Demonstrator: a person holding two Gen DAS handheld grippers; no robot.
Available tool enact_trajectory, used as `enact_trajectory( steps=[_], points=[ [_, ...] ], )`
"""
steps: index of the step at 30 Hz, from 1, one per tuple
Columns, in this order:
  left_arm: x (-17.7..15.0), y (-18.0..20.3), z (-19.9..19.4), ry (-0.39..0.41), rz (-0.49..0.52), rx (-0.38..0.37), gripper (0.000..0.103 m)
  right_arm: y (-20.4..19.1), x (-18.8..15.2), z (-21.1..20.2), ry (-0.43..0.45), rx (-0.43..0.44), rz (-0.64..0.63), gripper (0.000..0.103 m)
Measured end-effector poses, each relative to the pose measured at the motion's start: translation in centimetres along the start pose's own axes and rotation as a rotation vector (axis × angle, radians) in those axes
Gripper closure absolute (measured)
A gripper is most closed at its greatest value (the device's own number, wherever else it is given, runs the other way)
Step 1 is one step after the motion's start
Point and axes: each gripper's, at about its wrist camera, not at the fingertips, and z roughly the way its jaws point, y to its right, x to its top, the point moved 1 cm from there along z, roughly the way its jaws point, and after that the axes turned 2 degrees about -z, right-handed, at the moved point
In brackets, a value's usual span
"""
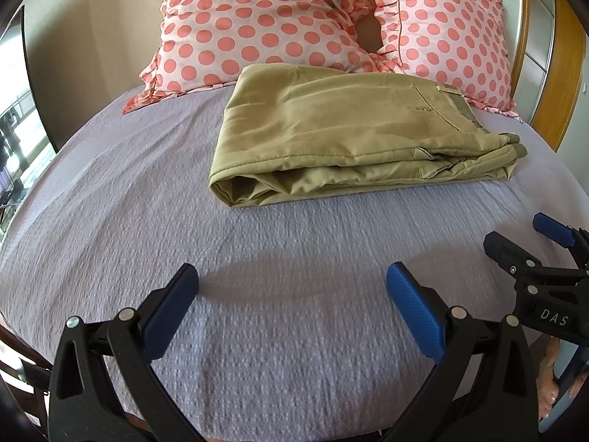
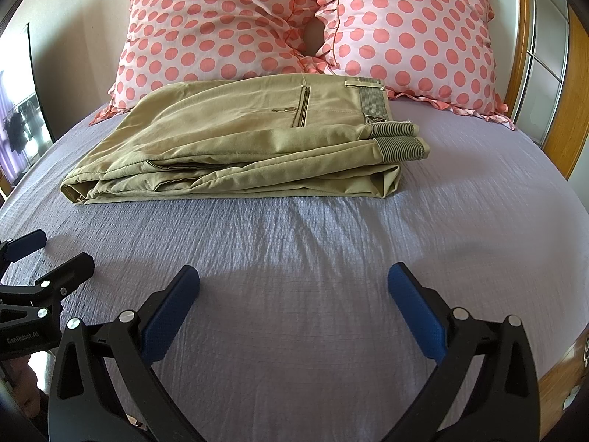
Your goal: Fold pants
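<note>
Khaki pants point(image 1: 349, 132) lie folded into a flat, layered bundle on the lilac bedspread point(image 1: 257, 294), just in front of the pillows. They also show in the right wrist view point(image 2: 239, 143), with the striped waistband at the right end. My left gripper point(image 1: 292, 276) is open and empty, held above the bedspread well short of the pants. My right gripper point(image 2: 293, 276) is open and empty too, at about the same distance. The right gripper shows at the right edge of the left wrist view point(image 1: 522, 243), and the left gripper at the left edge of the right wrist view point(image 2: 51, 258).
Two pink pillows with coral polka dots point(image 1: 265, 25) point(image 2: 416, 33) lean against the wall behind the pants. A wooden bed frame point(image 2: 574, 110) runs along the right side. A window point(image 1: 14, 136) is at far left.
</note>
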Motion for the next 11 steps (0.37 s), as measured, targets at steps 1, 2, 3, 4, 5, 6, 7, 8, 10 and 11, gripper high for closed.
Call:
enact_trajectory(
  steps=[1, 2, 3, 4, 5, 6, 7, 8, 10, 11],
  points=[
    [0.02, 0.01, 0.01, 0.002, 0.0, 0.0, 0.002, 0.0, 0.0, 0.01, 0.0, 0.0, 0.0, 0.001],
    [-0.02, 0.01, 0.03, 0.003, 0.001, -0.001, 0.002, 0.01, 0.0, 0.01, 0.0, 0.0, 0.0, 0.001],
    [-0.06, -0.01, 0.05, 0.005, 0.002, -0.002, 0.002, 0.01, 0.0, 0.0, 0.0, 0.001, -0.001, 0.001],
    [-0.1, -0.01, 0.05, 0.006, 0.002, -0.002, 0.002, 0.01, 0.01, 0.01, 0.0, 0.001, 0.0, 0.001],
    [-0.09, -0.02, 0.06, 0.005, 0.001, -0.002, 0.002, 0.0, 0.0, 0.01, 0.0, 0.001, 0.0, 0.001],
    [-0.11, -0.02, 0.07, 0.003, 0.002, -0.002, 0.002, 0.0, 0.0, 0.0, 0.0, 0.0, 0.0, 0.001],
    [-0.13, -0.01, 0.07, 0.004, 0.003, -0.001, 0.002, 0.0, 0.0, 0.02, 0.0, 0.0, 0.0, 0.001],
    [-0.19, 0.02, 0.05, 0.004, 0.003, -0.001, 0.002, 0.0, -0.01, 0.02, 0.0, 0.0, 0.0, 0.001],
    [-0.23, 0.03, 0.04, 0.006, 0.005, -0.001, 0.002, 0.01, 0.0, 0.03, 0.0, 0.001, -0.001, 0.001],
    [-0.19, -0.01, 0.04, 0.006, 0.005, -0.001, 0.002, 0.01, 0.0, 0.03, 0.0, 0.001, -0.001, 0.001]
  ],
)
